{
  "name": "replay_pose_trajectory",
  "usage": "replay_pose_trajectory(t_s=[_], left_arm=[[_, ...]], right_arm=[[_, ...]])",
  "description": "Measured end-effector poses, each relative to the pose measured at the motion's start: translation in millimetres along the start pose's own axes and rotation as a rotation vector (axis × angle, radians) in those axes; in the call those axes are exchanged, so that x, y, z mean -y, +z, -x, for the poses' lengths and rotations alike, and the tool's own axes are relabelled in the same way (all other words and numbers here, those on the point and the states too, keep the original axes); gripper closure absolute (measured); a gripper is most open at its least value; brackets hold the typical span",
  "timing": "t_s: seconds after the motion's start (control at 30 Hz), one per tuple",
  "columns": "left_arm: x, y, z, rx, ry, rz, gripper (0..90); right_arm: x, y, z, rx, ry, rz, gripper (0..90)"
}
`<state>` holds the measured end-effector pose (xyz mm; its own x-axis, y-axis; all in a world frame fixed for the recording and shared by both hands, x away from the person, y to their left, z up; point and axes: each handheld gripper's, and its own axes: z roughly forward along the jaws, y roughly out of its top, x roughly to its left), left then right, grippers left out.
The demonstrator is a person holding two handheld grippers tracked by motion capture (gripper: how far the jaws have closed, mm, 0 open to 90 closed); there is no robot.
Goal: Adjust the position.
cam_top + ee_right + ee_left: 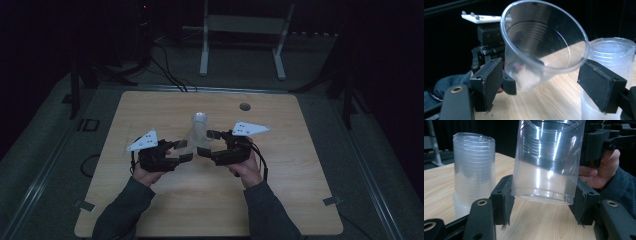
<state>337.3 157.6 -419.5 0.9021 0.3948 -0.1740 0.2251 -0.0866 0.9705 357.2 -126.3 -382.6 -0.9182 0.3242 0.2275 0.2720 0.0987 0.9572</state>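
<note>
Both hands reached in from the near edge of the tabletop (150, 210) in the high view, the left hand-held gripper (183, 151) and right hand-held gripper (208, 143) meeting just in front of the cup stack (199, 121).

Left gripper view: black jaws clamped the clear cup (547, 160) near its base, left of the stack.

Right gripper view: jaws stood wide around the tilted cup's rim, apparently not squeezing it.
</note>
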Motion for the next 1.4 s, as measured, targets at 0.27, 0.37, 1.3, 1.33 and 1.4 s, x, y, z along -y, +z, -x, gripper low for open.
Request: replay_pose_trajectory(t_s=[0.27,0.37,1.3,1.33,1.4], left_arm=[[1.1,2.3,0.8,0.027,-0.008,0.011,41.8],[1.5,3.8,1.4,0.040,-0.007,0.010,41.8],[2.6,7.5,1.4,0.020,-0.004,-0.043,31.0],[2.2,7.3,1.5,0.014,0.001,-0.051,30.1],[1.3,6.8,2.4,-0.005,0.018,-0.066,28.8]], right_arm=[[-1.5,4.3,0.3,-0.036,0.026,0.025,19.8],[-1.5,5.8,0.4,-0.045,0.033,0.031,19.9],[-0.5,7.4,2.1,-0.062,0.048,0.044,29.9],[-0.5,7.5,2.1,-0.059,0.045,0.043,30.0],[-0.5,7.5,1.8,-0.047,0.042,0.040,29.9]])
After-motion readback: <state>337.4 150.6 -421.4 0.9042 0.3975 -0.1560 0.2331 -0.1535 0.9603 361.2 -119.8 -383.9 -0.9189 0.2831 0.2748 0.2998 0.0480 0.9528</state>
